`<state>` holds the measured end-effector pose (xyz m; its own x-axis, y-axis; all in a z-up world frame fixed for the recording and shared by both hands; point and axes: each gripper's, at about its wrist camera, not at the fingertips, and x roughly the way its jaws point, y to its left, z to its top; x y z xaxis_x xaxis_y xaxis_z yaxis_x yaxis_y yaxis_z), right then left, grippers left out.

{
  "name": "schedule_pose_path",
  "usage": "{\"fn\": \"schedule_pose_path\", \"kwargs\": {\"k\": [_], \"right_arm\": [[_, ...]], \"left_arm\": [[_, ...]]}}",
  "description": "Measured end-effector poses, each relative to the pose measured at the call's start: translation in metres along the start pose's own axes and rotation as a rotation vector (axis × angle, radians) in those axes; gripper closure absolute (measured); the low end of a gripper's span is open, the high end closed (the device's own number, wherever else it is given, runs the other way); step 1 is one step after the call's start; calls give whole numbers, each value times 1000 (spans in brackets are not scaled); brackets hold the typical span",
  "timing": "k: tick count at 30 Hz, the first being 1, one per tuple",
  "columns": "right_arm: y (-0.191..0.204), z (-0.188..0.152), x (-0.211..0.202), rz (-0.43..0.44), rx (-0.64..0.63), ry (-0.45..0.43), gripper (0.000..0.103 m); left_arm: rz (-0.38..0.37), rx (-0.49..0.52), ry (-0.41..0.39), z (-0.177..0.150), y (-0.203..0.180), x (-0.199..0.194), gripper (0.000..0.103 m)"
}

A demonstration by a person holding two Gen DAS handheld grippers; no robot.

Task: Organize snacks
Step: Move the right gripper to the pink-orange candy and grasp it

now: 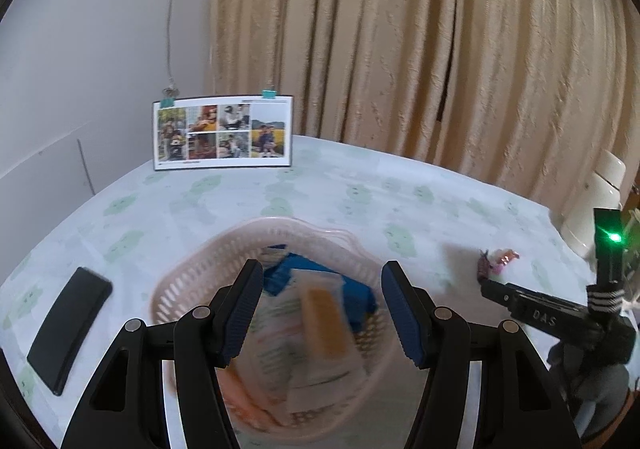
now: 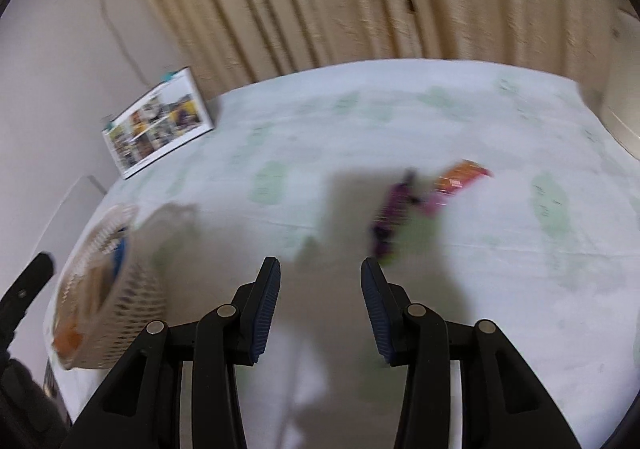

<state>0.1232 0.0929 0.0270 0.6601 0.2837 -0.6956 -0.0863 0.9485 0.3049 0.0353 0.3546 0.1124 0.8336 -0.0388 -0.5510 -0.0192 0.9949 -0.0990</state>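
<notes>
A pink slotted basket (image 1: 192, 281) sits on the table below my left gripper (image 1: 322, 309), which hangs open above it with nothing between its fingers. Inside lie several snack packets, among them a blue one (image 1: 288, 269) and a blurred pale one with an orange panel (image 1: 324, 325). In the right wrist view the basket (image 2: 132, 289) is at the far left. My right gripper (image 2: 320, 305) is open and empty over the cloth. Ahead of it lie a purple wrapped snack (image 2: 390, 215) and an orange-pink one (image 2: 460, 179). From the left wrist view, both snacks (image 1: 498, 261) show beyond the right gripper (image 1: 490, 283).
A black phone (image 1: 68, 329) lies at the table's left. A photo calendar (image 1: 222, 133) stands at the back edge, before a beige curtain (image 1: 400, 41). A white lamp base (image 1: 592, 201) is at the right edge. The table wears a pale green-patterned cloth (image 1: 320, 193).
</notes>
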Motion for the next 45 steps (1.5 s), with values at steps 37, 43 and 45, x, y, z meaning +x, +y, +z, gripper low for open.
{"fn": "schedule_pose_path", "kwargs": {"k": [37,43,45], "right_arm": [[-67,60,60,-212,31,25,69],[-76,57,52,-195,42,20,80],[-83,55,45,-192,50,11,81]], "left_arm": [[-113,170,49,-6,-88,23,41],[-118,203,56,-4,-104,33,41],[-122,219,58,-4,-112,37,41]]}}
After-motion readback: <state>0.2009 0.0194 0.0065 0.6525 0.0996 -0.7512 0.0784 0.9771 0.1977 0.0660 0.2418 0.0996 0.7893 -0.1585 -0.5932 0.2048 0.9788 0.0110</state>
